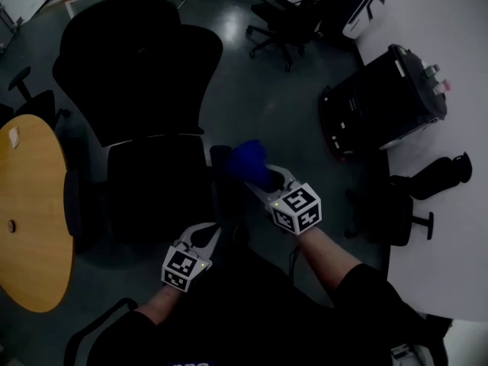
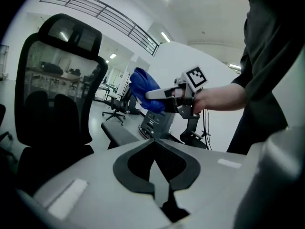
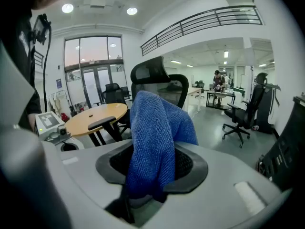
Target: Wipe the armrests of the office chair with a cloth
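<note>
Right hand-held gripper [image 1: 258, 175]: your jaws are pinching the blue cloth [image 3: 155, 137]. The cloth stands up between the jaws, folds over, and hangs down in front of them.

Left hand-held gripper [image 2: 154, 147]: your jaws are pressed together with nothing between them. In the head view it sits nearer to your body than the right hand-held gripper, and to that gripper's left.

Blue cloth: it is a bunched bundle at the tip of the right hand-held gripper. It is ahead of the left hand-held gripper and higher than it.

Office chair [image 1: 145, 90]: it is black, with a mesh back and a headrest. It stands ahead and to the left of both hand-held grippers, and its seat faces you.

Near armrest [image 2: 119, 133]: it is a dark flat pad, just to the left of the right hand-held gripper's tip. In the left gripper view the cloth shows above the pad with a gap. I cannot tell if the cloth is directly over it.

Far armrest [image 1: 72, 204]: it is on the other side of the seat, well apart from both hand-held grippers.

Round wooden surface [image 1: 27, 212]: it is to the far left of the left hand-held gripper, beyond the chair.

Black equipment case [image 1: 381, 101]: it is to the right of the right hand-held gripper and farther away, next to a white wall.

Your hands: each one holds its hand-held gripper behind the marker cube [image 1: 296, 208], and your sleeves are dark.
</note>
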`<state>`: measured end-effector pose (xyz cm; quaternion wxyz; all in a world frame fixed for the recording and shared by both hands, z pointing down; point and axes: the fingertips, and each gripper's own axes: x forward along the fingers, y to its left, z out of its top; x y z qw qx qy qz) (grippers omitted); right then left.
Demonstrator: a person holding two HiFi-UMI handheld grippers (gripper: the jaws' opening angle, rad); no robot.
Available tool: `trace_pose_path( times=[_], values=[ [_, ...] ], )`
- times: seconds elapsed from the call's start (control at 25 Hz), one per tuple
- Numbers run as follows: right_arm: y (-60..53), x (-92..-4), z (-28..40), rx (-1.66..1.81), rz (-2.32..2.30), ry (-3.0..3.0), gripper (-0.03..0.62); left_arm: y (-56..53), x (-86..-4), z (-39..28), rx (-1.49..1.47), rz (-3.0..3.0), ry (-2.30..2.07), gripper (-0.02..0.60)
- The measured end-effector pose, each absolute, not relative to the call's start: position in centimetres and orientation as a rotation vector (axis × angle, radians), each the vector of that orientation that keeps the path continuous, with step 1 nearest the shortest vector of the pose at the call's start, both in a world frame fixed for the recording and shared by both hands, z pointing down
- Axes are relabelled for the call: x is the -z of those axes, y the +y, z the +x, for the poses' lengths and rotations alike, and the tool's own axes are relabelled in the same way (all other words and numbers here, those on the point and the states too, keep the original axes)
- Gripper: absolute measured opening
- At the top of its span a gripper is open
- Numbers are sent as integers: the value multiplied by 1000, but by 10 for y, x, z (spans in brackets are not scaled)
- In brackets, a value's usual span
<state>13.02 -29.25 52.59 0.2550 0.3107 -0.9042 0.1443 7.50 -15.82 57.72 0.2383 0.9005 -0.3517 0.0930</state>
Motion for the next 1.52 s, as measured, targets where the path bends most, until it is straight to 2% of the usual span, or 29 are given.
trace_pose_path(
  times=[0.24, 0.52, 0.76, 1.52],
  values=[
    [-362, -593, 107, -199, 535, -2323, 178, -179, -624, 91, -342, 2345, -1094, 18],
    [-391, -649, 88, 38, 172, -2170, 178, -189, -661, 114, -379, 2174, -1277, 18],
    [-397, -663, 80, 181, 25, -2042, 178, -178, -674, 131, -419, 2137, -1279, 19],
    [-322, -675, 84, 198, -80, -1968, 178, -173, -681, 129, -454, 2225, -1173, 18]
  ],
)
